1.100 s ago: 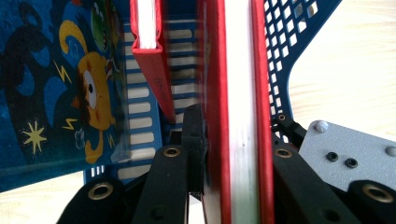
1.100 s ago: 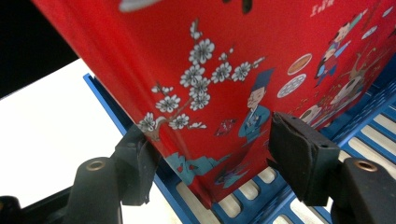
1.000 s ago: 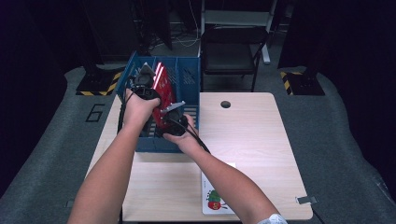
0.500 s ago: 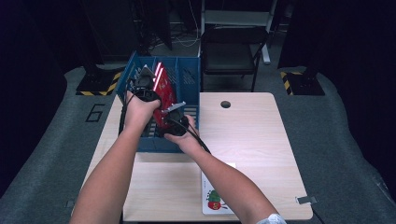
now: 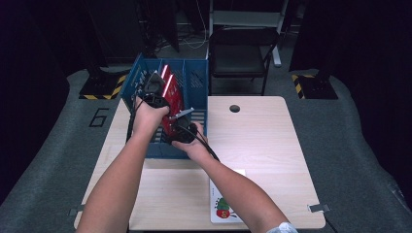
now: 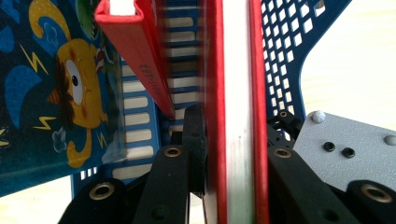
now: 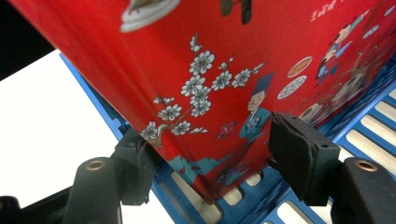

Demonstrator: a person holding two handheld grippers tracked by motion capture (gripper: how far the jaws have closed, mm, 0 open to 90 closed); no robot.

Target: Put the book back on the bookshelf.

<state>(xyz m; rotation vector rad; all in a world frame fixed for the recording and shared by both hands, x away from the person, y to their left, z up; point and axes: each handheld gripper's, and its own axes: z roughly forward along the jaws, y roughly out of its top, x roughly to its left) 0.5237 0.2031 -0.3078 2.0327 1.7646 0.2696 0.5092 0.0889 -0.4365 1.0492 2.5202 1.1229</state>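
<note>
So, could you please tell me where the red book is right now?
In the high view the red book stands upright in the blue crate at the table's far left, with both grippers at it.

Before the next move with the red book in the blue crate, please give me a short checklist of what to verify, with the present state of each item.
1. Left gripper holds the red book: ok, its jaws clamp the book's edge from both sides.
2. Right gripper grip on the same book: cannot tell, the jaws stand beside the cover but contact is unclear.
3. Book is inside the blue crate: ok, its lower corner is above the slatted floor.
4. Second red book keeps clear: not ok, it leans toward the held book.
5. Book with the yellow creature keeps clear: ok, it stands apart at the side.
</note>
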